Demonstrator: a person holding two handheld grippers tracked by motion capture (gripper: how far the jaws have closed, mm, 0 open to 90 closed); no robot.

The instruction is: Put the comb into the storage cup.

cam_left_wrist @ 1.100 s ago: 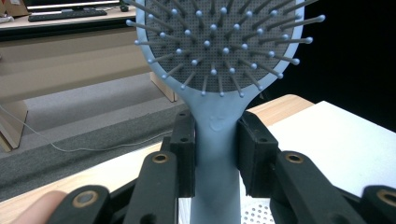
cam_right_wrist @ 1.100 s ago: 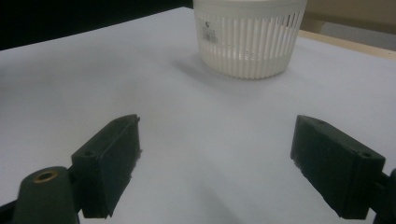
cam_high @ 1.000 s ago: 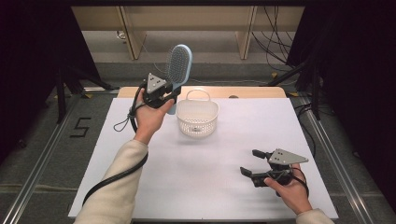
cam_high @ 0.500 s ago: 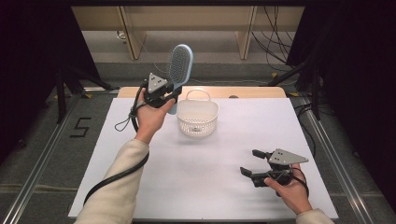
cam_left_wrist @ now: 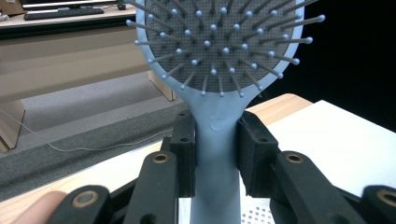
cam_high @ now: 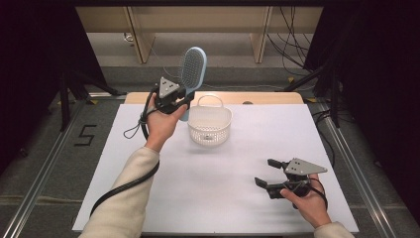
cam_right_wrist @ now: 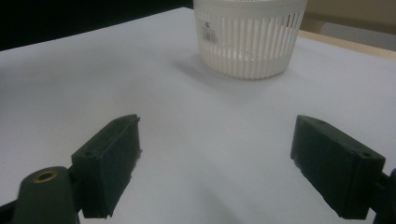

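Hairbrush (cam_high: pixel 191 69) clamped by its handle in the left tongs (cam_high: pixel 179 101), which we see raised above the far left part of the worktop (cam_high: pixel 237 198), just left of the white basket (cam_high: pixel 210 125). In the left gripper view we see both pads pressed against the pale blue handle, with the bristled head (cam_left_wrist: pixel 219 42) upright above them. Near the worktop's near right corner, we find the right tongs (cam_high: pixel 265 173) held low over the white surface, jaws wide apart with nothing between them, pointing toward the basket.
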